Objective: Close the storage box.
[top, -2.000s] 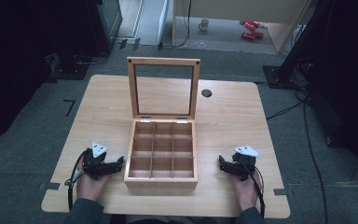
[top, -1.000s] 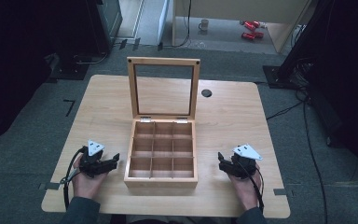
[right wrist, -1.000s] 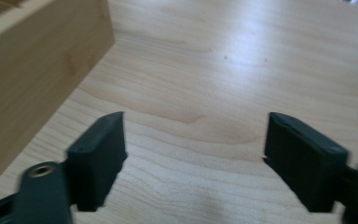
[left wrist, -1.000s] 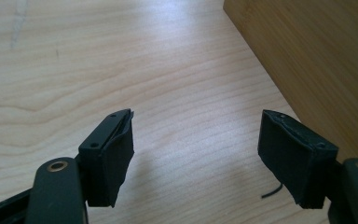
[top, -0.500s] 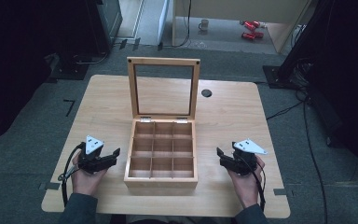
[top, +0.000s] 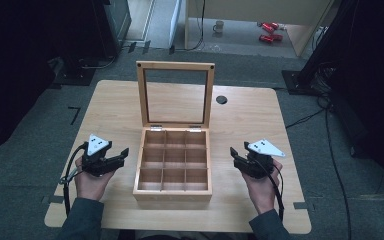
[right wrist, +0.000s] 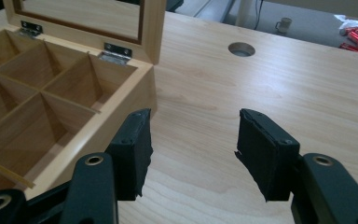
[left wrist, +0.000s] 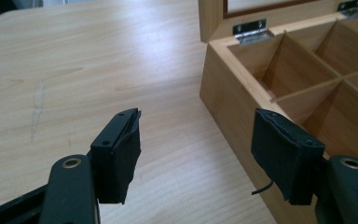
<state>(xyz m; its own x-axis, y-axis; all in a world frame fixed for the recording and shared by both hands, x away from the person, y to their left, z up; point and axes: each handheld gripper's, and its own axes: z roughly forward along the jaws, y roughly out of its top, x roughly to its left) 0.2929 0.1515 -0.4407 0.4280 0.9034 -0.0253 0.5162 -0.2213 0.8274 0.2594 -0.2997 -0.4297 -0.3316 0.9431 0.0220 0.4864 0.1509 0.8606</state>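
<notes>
While the wooden box point(top: 172, 167) sits at the centre of the surface point(top: 115, 107) with its glass-paned lid point(top: 175, 93) standing upright at twelve o'clock, both hands flank it with nothing gripped. At nine o'clock from the box, the left tongs point(top: 122, 156) point toward its left wall; compared with a second ago they have lifted a little off the surface, and their jaws have just been closing somewhat, though the left gripper view shows them apart with only bare wood and the box's near corner point(left wrist: 223, 84) between the pads, which press on nothing. The box itself has not shifted: nine empty compartments point(top: 175, 156) lie open, the lid hinges point(right wrist: 115, 50) at the rear edge. At three o'clock, the right tongs point(top: 235, 156) mirror the left, also raised from where they rested and aimed at the right wall; their jaws have just been narrowing more markedly, yet the right gripper view shows a clear gap over the surface, with the box edge point(right wrist: 121, 112) just beside the inner pad and not between the two. Beyond them, at one o'clock, a round cable hole point(top: 221, 99) marks the surface. Both tongs rising together reads as the start of a move on the box, probably toward the lid, but no contact is made yet.
</notes>
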